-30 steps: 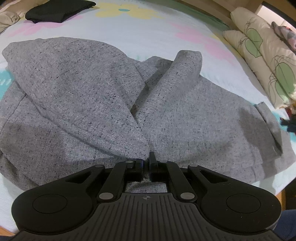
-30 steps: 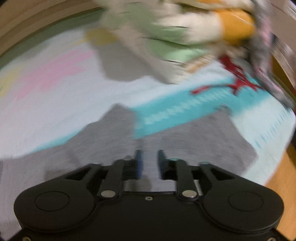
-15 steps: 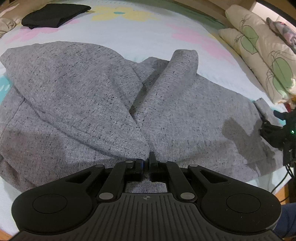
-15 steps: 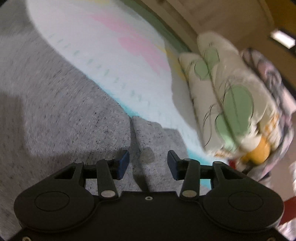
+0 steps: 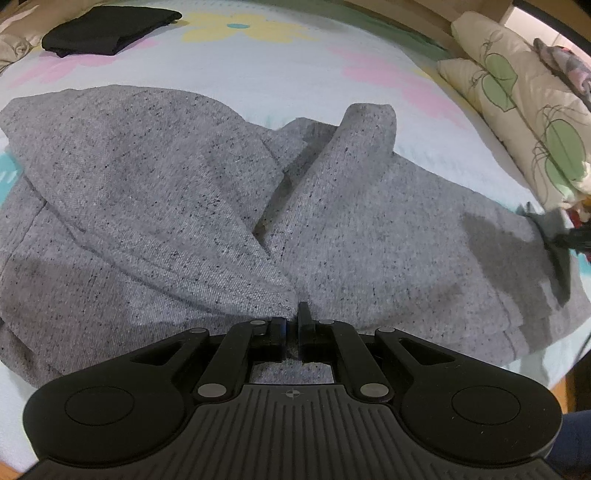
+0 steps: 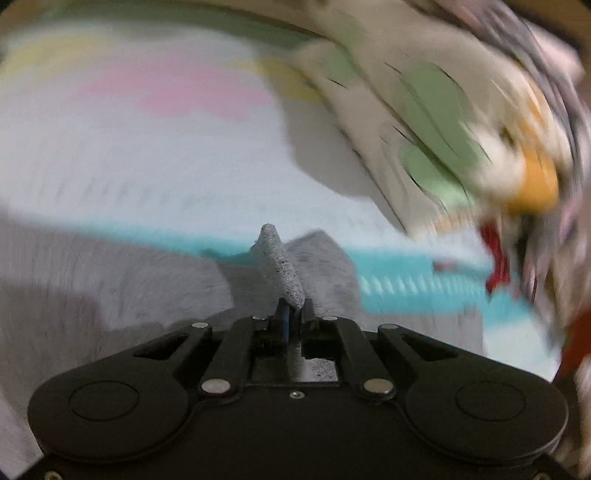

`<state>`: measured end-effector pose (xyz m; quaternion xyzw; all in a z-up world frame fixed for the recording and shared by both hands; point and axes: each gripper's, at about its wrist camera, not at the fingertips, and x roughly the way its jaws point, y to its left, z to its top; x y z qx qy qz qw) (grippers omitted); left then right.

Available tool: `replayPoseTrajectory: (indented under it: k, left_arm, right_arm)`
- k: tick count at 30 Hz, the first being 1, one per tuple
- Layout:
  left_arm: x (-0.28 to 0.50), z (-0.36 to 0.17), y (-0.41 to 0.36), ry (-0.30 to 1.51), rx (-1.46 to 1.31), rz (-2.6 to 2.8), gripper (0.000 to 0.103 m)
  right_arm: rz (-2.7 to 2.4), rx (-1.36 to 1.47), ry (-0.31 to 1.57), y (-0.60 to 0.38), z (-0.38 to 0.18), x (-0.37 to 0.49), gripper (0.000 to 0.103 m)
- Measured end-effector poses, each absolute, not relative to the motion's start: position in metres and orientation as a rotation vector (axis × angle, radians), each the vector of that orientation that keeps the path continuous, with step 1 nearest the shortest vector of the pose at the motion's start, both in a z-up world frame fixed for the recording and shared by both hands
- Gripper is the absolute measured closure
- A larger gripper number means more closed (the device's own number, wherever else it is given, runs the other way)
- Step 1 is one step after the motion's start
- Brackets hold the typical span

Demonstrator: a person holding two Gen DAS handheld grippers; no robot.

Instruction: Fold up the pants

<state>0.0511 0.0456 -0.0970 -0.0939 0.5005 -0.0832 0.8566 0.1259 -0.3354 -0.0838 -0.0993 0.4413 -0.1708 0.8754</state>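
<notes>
Grey speckled pants lie crumpled on a bed, with one leg folded over towards the near side. My left gripper is shut on a corner of that grey cloth near the bed's front edge. In the right wrist view, which is blurred, my right gripper is shut on a raised ridge of the pants at their right end. The right gripper also shows as a dark shape at the far right of the left wrist view, on the pants' right edge.
The bed sheet is pale with pink and yellow flowers. A folded black garment lies at the far left. Leaf-print pillows are stacked along the right. The bed's wooden edge runs at the near right.
My right gripper came down onto the right end of the pants and shut on a fold of cloth. The left gripper kept its grip and stayed in place.
</notes>
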Motion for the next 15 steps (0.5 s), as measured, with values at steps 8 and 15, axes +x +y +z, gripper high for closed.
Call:
replayPoseTrajectory:
  k: [8,15]
  left_arm:
    - [0.053,-0.086,0.045,1.008,-0.203,-0.183,0.097]
    - [0.061,-0.08,0.052,0.989,-0.301,-0.164,0.097]
  right_arm:
    - [-0.585,0.354,1.014,-0.474,-0.069,0.088,0.095]
    - [-0.574,0.645,1.068,-0.511,-0.093,0.065,0.095]
